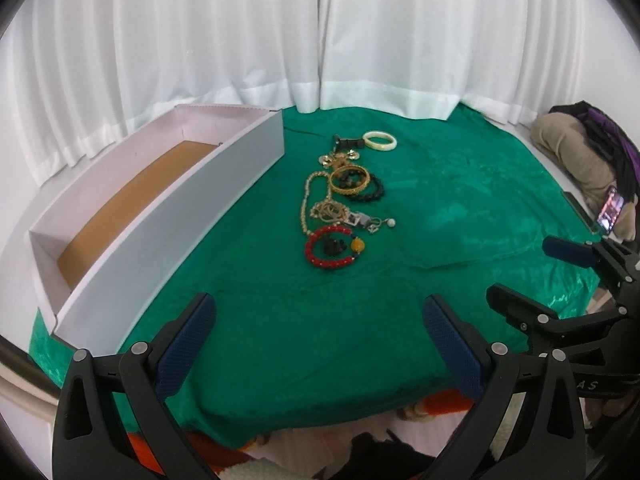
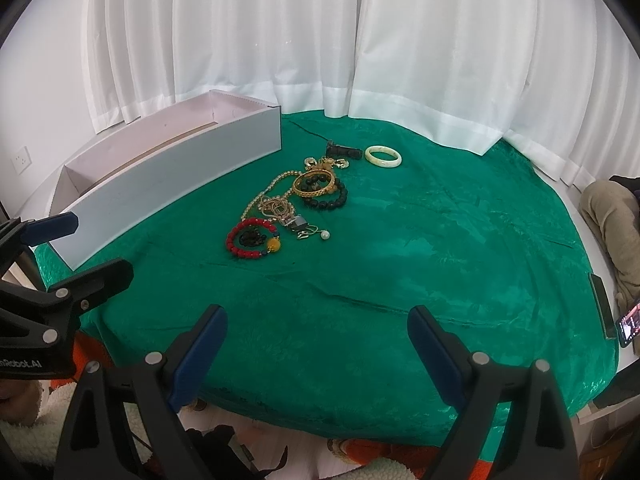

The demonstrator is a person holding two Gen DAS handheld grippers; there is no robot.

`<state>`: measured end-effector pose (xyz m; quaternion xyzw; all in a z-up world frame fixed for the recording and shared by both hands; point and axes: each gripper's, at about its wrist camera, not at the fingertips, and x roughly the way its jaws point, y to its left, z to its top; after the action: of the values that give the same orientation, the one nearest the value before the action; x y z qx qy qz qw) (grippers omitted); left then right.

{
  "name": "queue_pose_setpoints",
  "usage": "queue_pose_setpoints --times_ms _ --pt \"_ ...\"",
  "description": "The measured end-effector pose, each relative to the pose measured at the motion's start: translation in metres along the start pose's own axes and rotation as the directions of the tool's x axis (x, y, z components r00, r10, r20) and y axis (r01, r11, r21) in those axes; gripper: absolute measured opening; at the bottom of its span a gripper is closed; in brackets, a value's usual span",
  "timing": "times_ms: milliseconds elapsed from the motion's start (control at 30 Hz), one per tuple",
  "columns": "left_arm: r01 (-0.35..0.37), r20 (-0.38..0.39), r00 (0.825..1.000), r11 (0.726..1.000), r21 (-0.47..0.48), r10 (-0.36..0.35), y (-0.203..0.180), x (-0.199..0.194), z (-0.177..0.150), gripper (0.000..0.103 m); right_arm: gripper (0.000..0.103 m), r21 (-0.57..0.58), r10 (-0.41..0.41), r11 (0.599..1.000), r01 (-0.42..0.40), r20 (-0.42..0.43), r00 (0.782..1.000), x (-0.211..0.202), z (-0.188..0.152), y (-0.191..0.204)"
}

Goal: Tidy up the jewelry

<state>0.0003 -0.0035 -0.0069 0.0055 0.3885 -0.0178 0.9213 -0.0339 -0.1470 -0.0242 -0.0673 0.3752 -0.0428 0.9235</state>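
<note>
From the left: a long white box (image 1: pixel 160 216) with a brown floor lies along the green cloth (image 1: pixel 440 220), and right of it a strip of jewelry runs from the red bead bracelet (image 1: pixel 330 249) nearest the tools through gold chains (image 1: pixel 316 208) to the pale bangle (image 1: pixel 380 140) farthest back. The left gripper (image 1: pixel 320 320) and right gripper (image 2: pixel 318 332) hover at the near cloth edge, jaws spread wide and empty, well short of the jewelry with only bare cloth between. A lit phone (image 1: pixel 610 210) lies at far right.

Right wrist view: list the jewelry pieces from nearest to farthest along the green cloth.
Red bead bracelet → pearl pendant → black bead bracelet → gold bangle → pale jade bangle. The tangled gold chains overlap too much to place.
</note>
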Motion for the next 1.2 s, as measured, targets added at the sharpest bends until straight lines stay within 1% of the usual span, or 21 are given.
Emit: queue_pose_setpoints --times_ms 533,767,967,1200 --pt "-0.001 -0.012 1.000 1.000 -0.002 0.001 0.003 0.003 -0.002 0.102 0.093 0.009 0.014 1.000 -0.014 -0.014 1.000 0.003 -0.001 0.000" --pt "0.003 -0.017 1.000 1.000 -0.011 -0.003 0.005 0.003 -0.002 0.102 0.093 0.013 0.012 1.000 -0.012 -0.006 1.000 0.001 -0.002 0.000" --pt "0.007 -0.041 0.999 0.999 -0.032 -0.008 0.009 0.009 -0.002 0.102 0.093 0.027 0.024 0.999 -0.024 -0.022 0.999 0.006 -0.002 -0.003" --pt "0.029 -0.080 0.996 0.999 -0.030 -0.031 0.009 0.023 0.002 0.103 0.093 0.032 0.025 0.999 -0.024 -0.026 0.999 0.006 -0.001 -0.004"
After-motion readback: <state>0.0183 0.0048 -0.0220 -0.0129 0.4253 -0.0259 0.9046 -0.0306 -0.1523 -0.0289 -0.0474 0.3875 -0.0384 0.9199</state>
